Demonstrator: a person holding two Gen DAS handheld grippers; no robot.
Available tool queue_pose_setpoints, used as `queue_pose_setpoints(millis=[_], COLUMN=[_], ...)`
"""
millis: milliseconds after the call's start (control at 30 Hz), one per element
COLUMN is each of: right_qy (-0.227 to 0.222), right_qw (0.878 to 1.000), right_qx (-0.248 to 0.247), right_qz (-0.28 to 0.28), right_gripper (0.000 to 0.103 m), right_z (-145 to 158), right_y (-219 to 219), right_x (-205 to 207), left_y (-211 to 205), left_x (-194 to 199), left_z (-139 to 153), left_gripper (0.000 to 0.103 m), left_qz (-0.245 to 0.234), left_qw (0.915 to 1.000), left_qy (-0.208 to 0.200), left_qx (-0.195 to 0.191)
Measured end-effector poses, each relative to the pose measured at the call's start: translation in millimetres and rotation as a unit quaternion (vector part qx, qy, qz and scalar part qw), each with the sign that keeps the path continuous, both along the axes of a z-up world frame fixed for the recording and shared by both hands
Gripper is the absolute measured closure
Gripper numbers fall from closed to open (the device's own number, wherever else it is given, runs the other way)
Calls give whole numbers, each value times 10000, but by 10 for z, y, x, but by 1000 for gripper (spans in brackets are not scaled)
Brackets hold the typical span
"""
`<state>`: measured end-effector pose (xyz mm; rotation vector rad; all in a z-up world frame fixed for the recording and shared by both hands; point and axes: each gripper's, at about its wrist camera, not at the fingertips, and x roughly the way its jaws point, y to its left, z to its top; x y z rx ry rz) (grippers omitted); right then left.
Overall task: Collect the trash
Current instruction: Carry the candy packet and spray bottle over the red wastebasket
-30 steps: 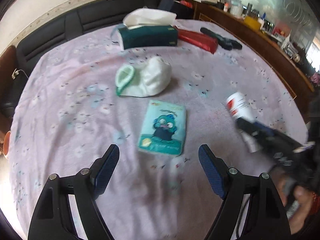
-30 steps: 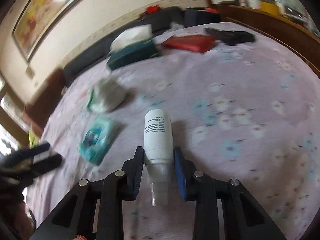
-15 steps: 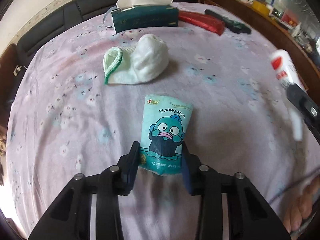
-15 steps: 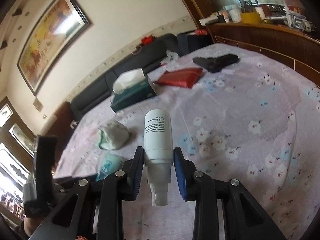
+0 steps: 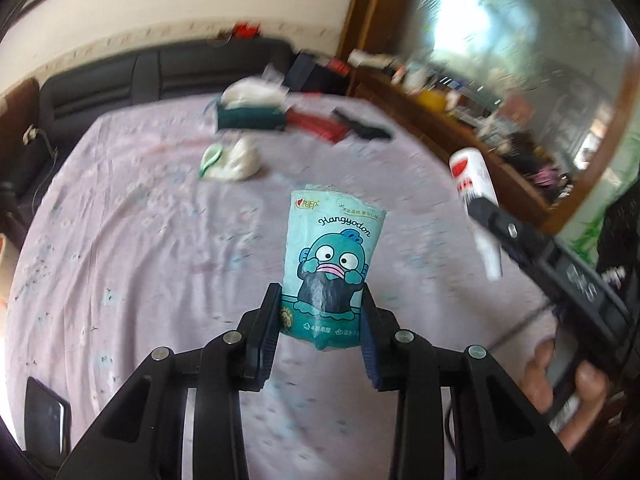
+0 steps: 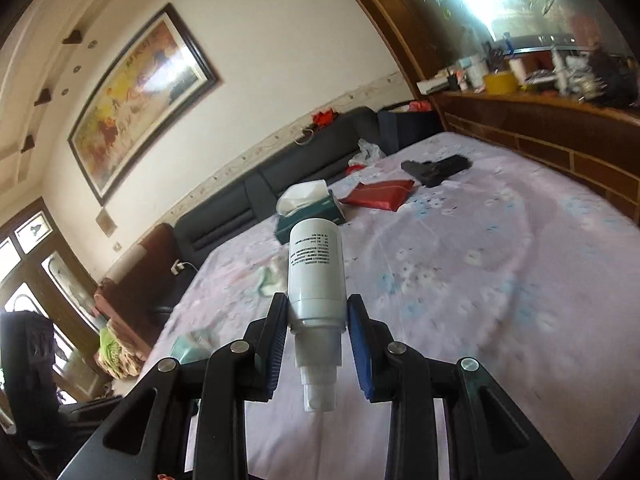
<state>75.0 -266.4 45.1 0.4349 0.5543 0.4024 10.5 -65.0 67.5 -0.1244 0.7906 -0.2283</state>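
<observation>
My left gripper (image 5: 320, 320) is shut on a teal tissue packet (image 5: 334, 256) with a cartoon fish on it, held up above the bed. My right gripper (image 6: 318, 330) is shut on a white spray bottle (image 6: 316, 276), nozzle pointing back at the camera. In the left wrist view that bottle (image 5: 472, 184) and the right gripper holding it show at the right, with a person's hand (image 5: 560, 392) below. A white and green crumpled cloth (image 5: 232, 160) lies on the lilac floral bedsheet (image 5: 140, 260).
A green tissue box (image 6: 310, 210), a red pouch (image 6: 380, 194) and a black item (image 6: 436, 168) lie at the bed's far end. A dark sofa (image 5: 160, 76) runs along the wall. A cluttered wooden shelf (image 6: 540, 92) stands to the right. A phone (image 5: 44, 416) lies at lower left.
My left gripper closed on the teal packet and lifted it off the sheet. My right gripper rose with the bottle, its view tilting up toward the wall.
</observation>
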Motion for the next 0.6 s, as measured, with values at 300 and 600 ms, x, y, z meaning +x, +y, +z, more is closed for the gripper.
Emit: queue_pose_setpoints(millis=[300, 600], right_qy=[-687, -631], right_qw=[9955, 9925], right_qx=[-384, -480], right_qz=[-537, -928], right_gripper=[71, 71], right_z=[636, 663], right_y=[-494, -691], right_x=[-1592, -2321], left_y=[-444, -568], left_x=[-693, -1101], left_z=[445, 622], left_gripper=[69, 69], left_qz=[-383, -651], left_qw=[9957, 9917], left_qy=[-836, -1103], left_qx=[59, -72])
